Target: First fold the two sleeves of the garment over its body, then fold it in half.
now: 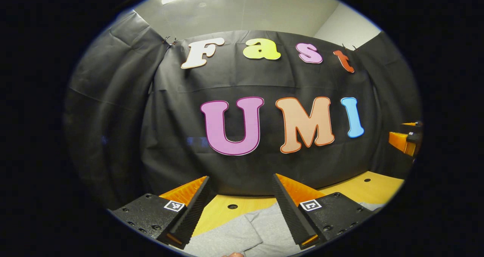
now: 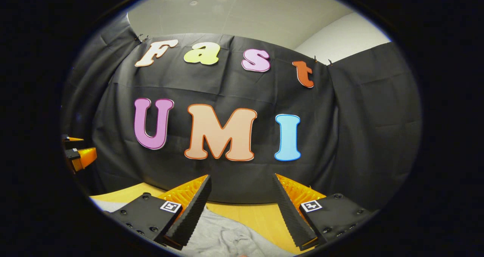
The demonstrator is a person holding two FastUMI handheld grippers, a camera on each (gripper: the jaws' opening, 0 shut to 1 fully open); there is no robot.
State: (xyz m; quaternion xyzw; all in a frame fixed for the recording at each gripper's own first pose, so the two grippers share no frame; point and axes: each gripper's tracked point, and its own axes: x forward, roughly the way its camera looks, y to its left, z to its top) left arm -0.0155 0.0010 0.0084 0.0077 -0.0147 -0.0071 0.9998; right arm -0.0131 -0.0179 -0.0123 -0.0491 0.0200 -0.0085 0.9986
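A light grey garment (image 1: 245, 232) lies on the wooden table (image 1: 223, 211), low in the left gripper view, with a fold edge running across it. My left gripper (image 1: 242, 181) hangs above it, open, nothing between its fingers. In the right gripper view the same grey garment (image 2: 223, 236) lies rumpled below my right gripper (image 2: 242, 179), which is also open and holds nothing. The other gripper (image 2: 81, 153) shows at the far left of the right gripper view, and at the far right edge of the left gripper view is the right gripper (image 1: 408, 138).
The black cloth wall (image 1: 242, 136) stands close behind the table's far edge. The table top has small round holes (image 1: 232, 206). Bare wood (image 2: 261, 219) shows to the right of the garment.
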